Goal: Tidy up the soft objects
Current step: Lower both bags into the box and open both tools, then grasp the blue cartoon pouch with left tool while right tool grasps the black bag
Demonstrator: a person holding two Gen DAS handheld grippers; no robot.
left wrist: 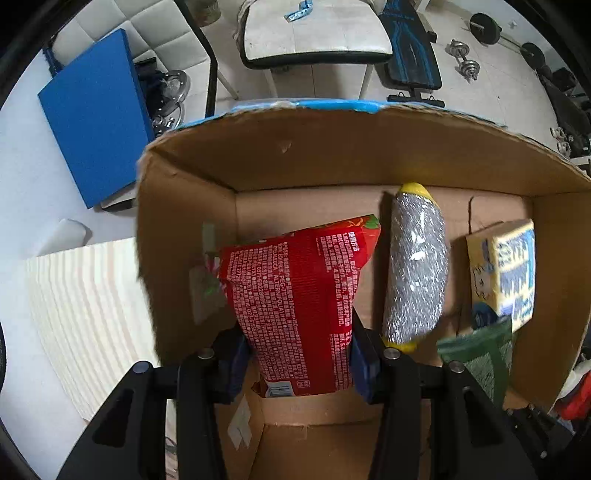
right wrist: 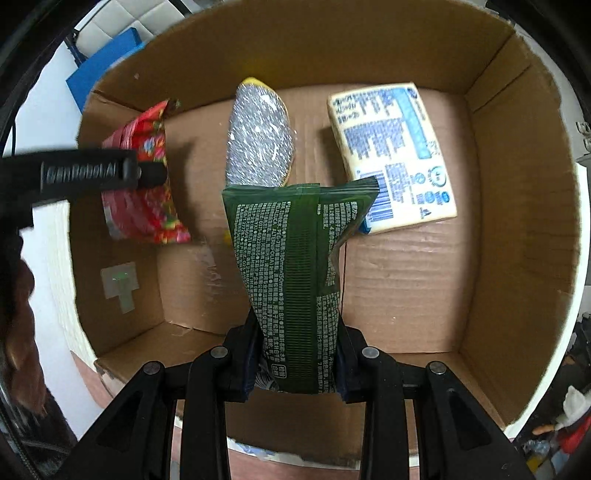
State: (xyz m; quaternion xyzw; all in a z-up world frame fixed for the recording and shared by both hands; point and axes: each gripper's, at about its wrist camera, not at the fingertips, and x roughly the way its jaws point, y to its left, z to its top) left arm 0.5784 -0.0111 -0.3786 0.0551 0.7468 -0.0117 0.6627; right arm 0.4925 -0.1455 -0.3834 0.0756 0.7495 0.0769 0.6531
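Left wrist: left gripper (left wrist: pixel 299 363) clamps red pack (left wrist: pixel 295 306); right gripper (right wrist: pixel 297 369) clamps green pack (right wrist: pixel 295 280); tiled floor (left wrist: pixel 491 85).

I hold a red packet (left wrist: pixel 295 310) upright at the cardboard box's (right wrist: pixel 517 221) left and a green packet (right wrist: pixel 295 280) centrally; a silver-yellow sponge (right wrist: pixel 258 136) and pale tissue pack (right wrist: pixel 391 147) lie beyond.

A blue board (left wrist: pixel 94 118), a chair (left wrist: pixel 314 33) and dumbbells (left wrist: pixel 463 59).
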